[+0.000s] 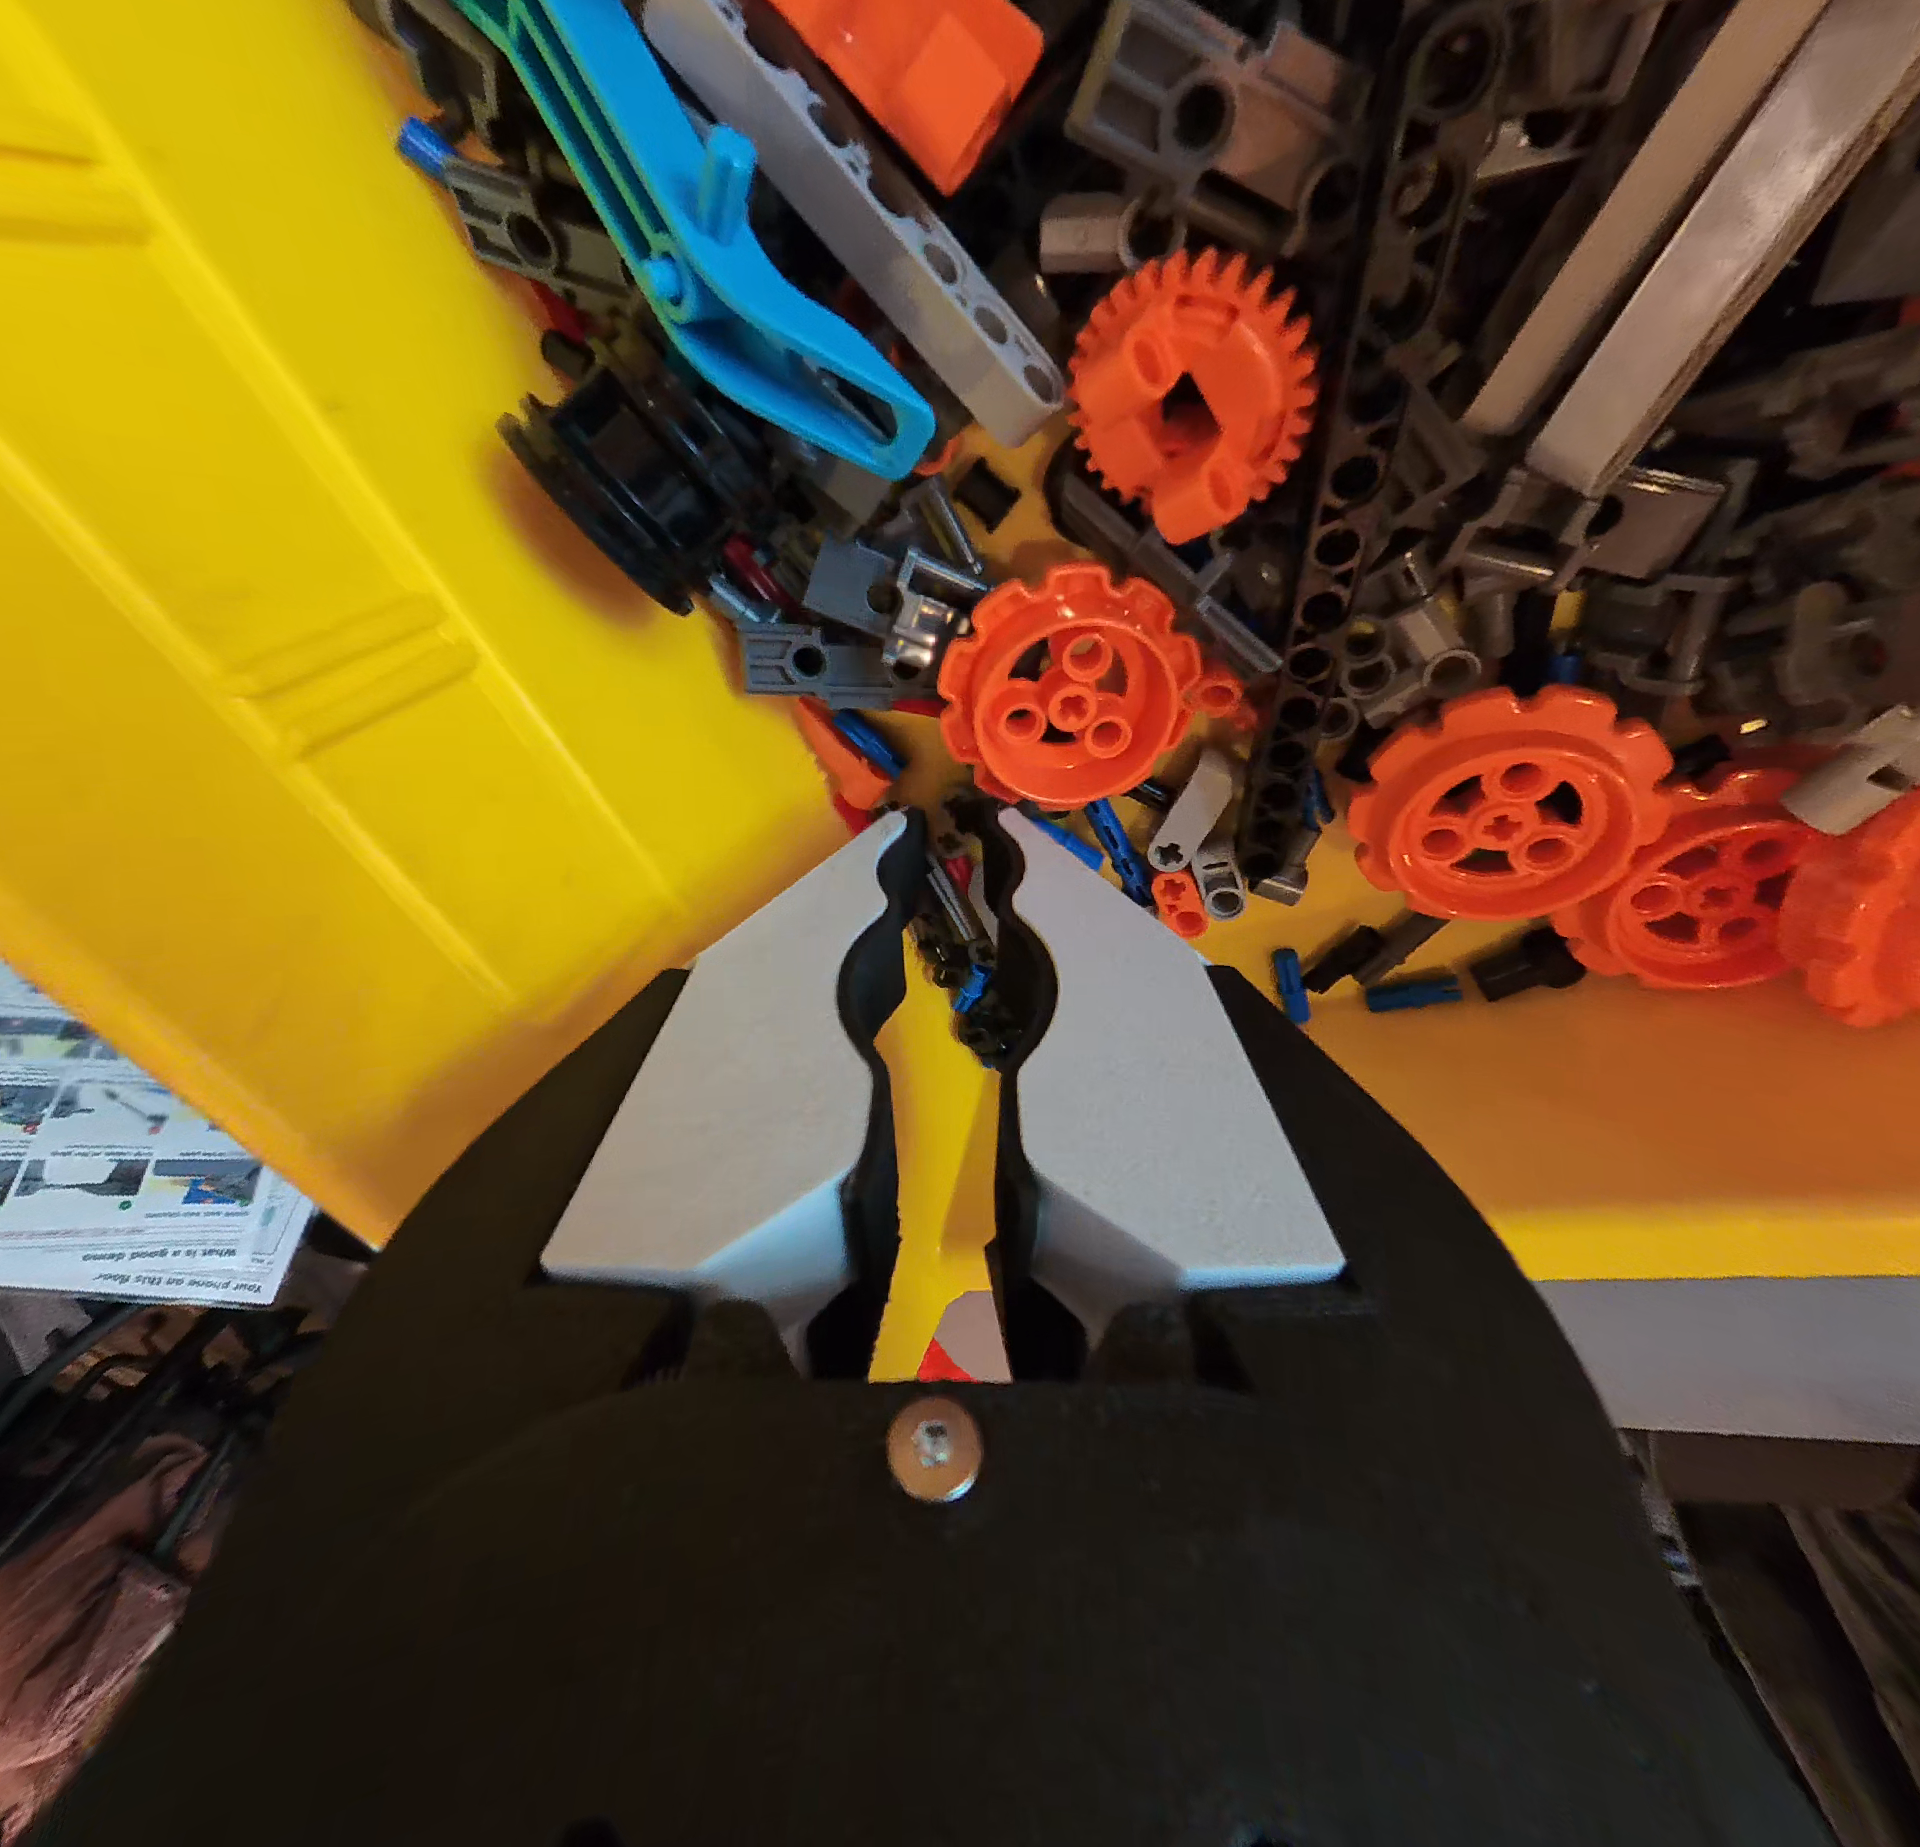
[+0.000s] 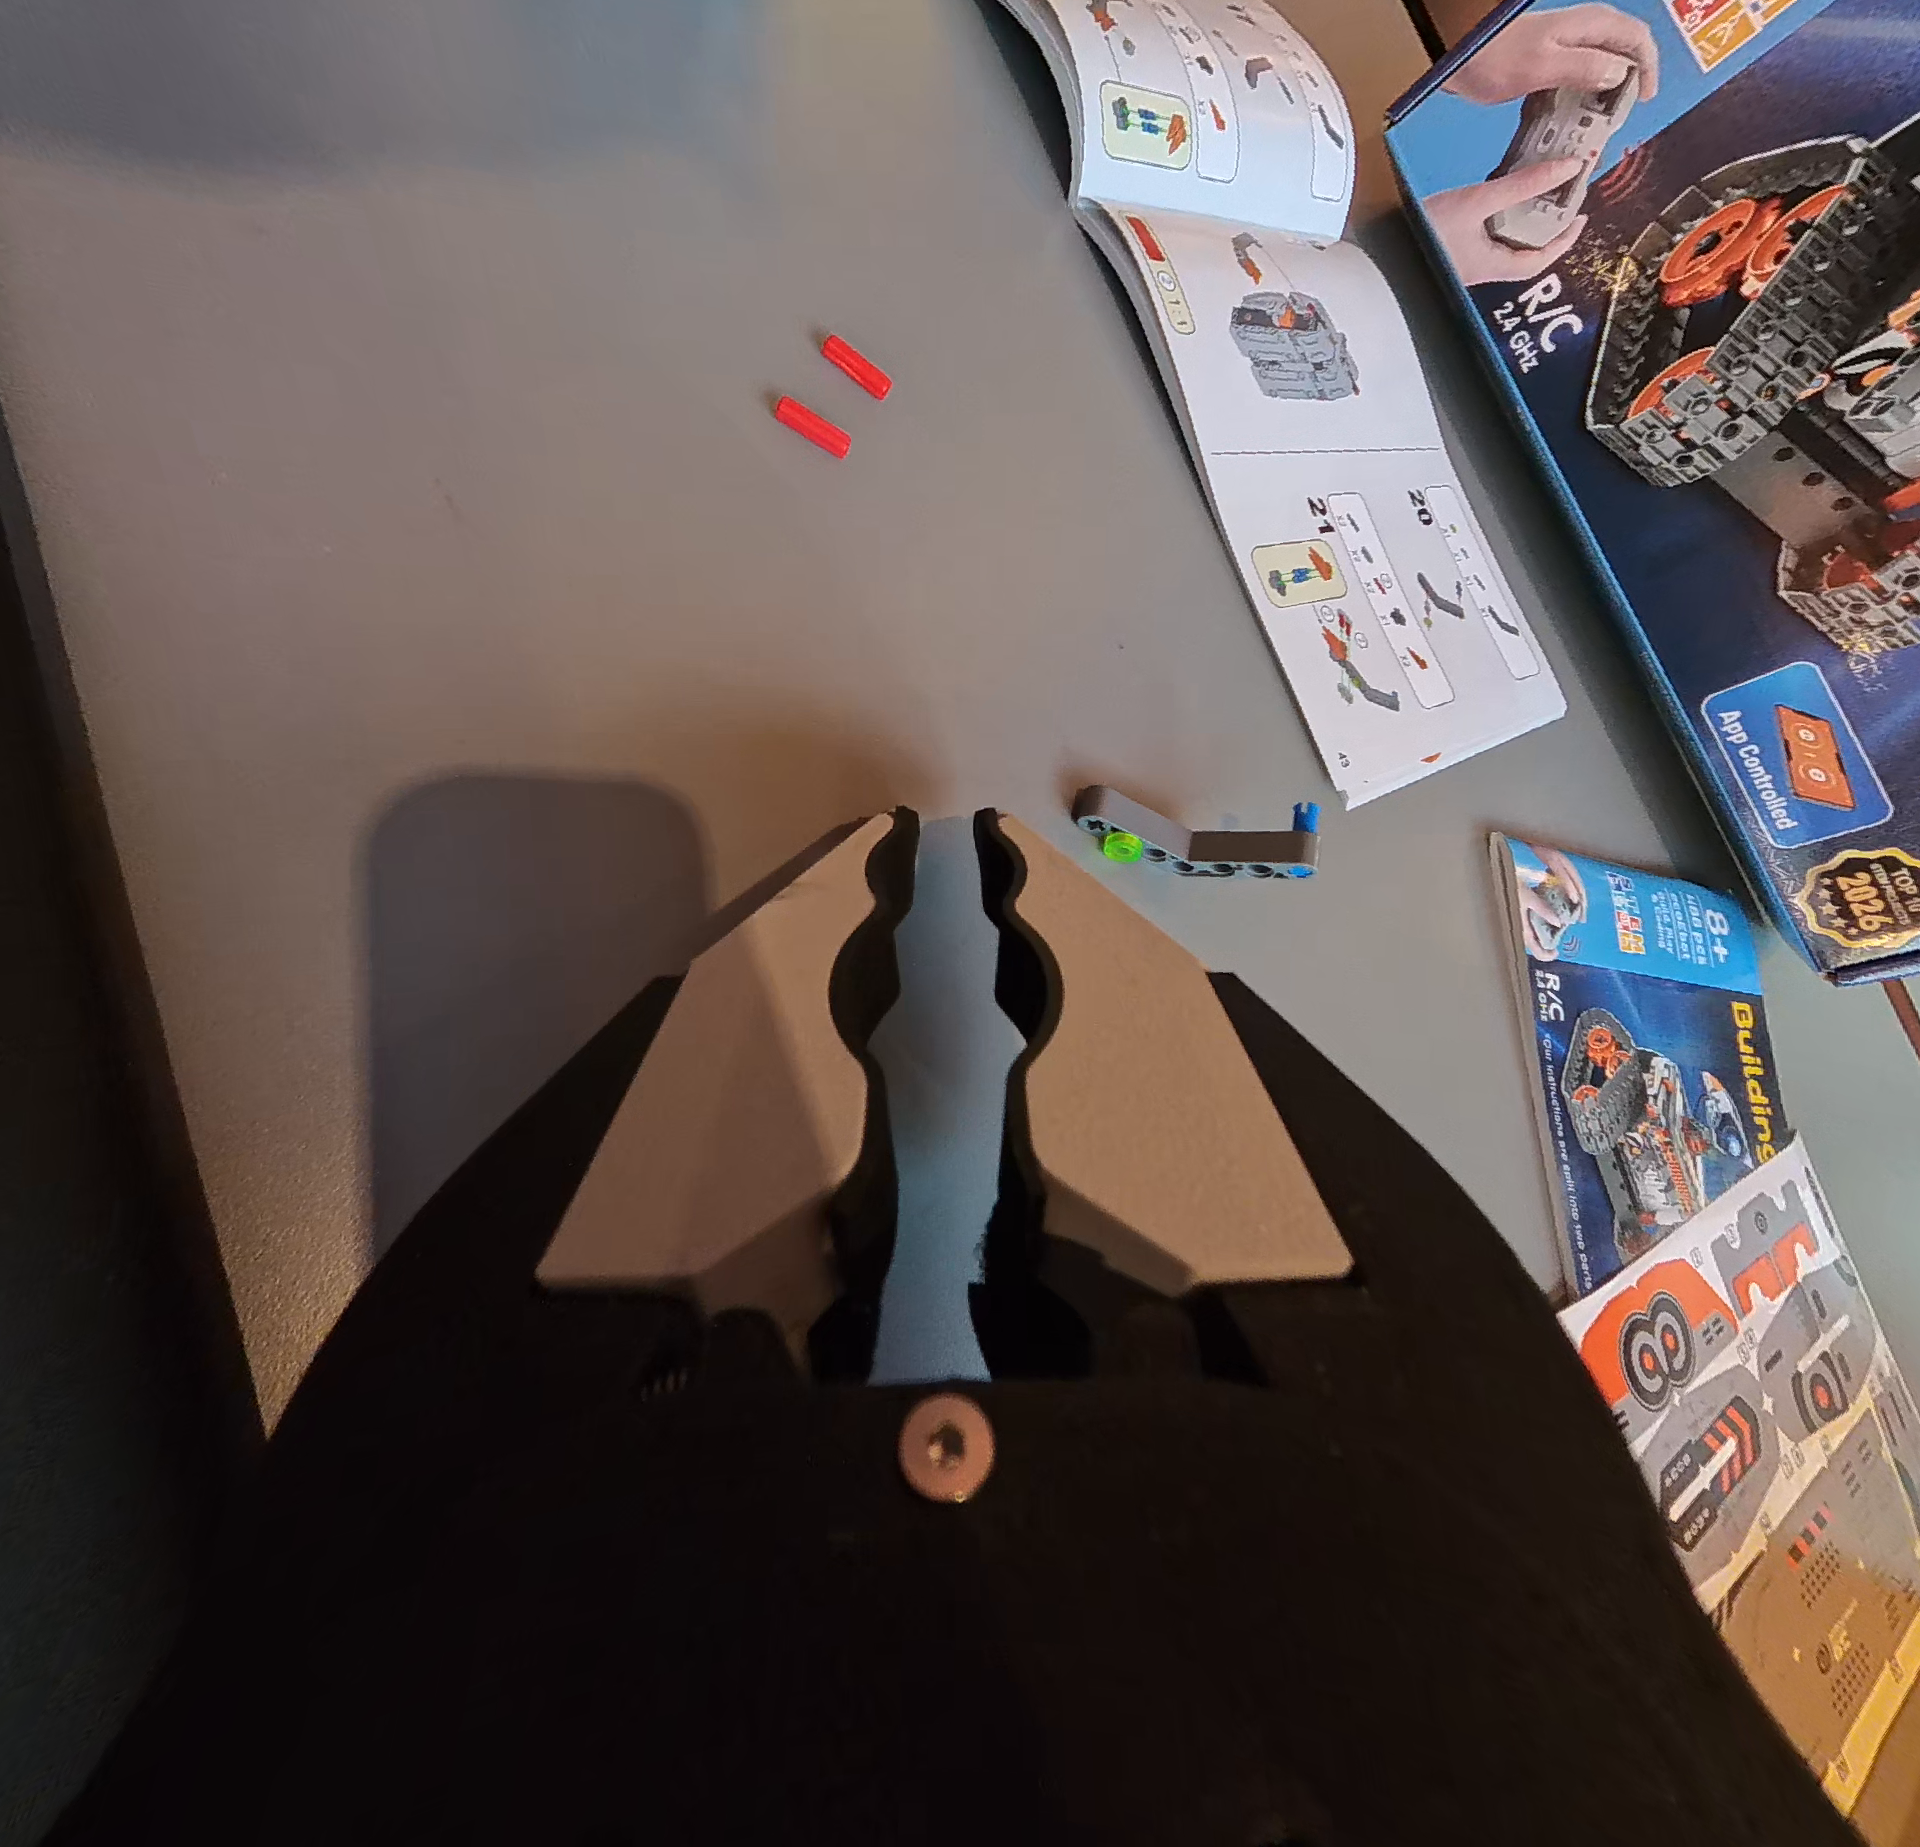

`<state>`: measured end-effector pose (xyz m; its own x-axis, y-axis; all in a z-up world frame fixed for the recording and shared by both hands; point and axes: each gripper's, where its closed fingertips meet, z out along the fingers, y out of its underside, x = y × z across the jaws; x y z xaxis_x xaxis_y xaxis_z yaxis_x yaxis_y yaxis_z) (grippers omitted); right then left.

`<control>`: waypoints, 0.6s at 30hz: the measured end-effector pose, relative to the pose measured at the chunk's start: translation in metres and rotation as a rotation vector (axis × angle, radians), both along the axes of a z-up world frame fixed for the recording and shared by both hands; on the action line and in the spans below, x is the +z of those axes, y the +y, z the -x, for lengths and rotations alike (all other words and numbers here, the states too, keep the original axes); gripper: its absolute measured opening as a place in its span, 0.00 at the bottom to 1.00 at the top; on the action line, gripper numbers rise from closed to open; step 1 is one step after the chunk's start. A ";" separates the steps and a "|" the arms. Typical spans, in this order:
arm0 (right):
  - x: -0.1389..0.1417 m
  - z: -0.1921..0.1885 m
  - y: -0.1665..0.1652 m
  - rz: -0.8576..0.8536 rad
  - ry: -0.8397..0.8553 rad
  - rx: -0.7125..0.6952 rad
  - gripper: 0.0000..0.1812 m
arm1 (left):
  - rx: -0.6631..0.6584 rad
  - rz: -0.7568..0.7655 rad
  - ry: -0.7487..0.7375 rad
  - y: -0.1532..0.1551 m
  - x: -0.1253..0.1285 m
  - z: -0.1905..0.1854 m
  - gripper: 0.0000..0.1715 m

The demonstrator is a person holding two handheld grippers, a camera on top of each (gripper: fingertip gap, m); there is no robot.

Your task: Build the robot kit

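My left gripper reaches into a yellow bin of building-brick parts. Its jaws stand a narrow gap apart over a small red and grey pin and a heap of black and blue pins; nothing is clamped. An orange sprocket wheel lies just beyond the tips. My right gripper hovers over a grey table, its jaws slightly apart and empty. A grey bent beam with a green stud and a blue pin lies just right of its tips. Two red pins lie farther ahead.
The bin also holds an orange gear, more orange wheels, a blue lever piece, a black hub and grey beams. An open instruction booklet, a blue box, a leaflet and a sticker sheet lie on the right. The gap from one gripper's tips to the other's is roughly 55 centimeters.
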<state>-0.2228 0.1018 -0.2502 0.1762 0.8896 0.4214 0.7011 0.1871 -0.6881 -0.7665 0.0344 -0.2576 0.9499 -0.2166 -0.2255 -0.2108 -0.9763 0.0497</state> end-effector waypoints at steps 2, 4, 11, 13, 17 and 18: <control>0.000 0.000 0.000 0.001 0.000 0.000 0.06 | -0.017 0.007 0.013 -0.002 0.000 0.001 0.04; 0.000 0.000 0.000 0.001 0.000 0.001 0.06 | -0.022 0.008 0.010 -0.004 -0.001 0.001 0.04; 0.000 0.000 -0.001 0.000 -0.001 0.006 0.06 | 0.006 -0.016 -0.019 -0.010 0.001 -0.002 0.02; 0.000 0.001 -0.001 0.000 -0.001 0.007 0.06 | 0.046 -0.043 -0.081 -0.010 0.003 -0.006 0.02; 0.000 0.001 -0.001 0.003 0.000 0.008 0.06 | 0.087 -0.090 -0.148 -0.005 0.008 -0.010 0.00; 0.000 0.001 -0.001 0.004 0.001 0.007 0.06 | 0.089 -0.090 -0.150 -0.006 0.009 -0.011 0.00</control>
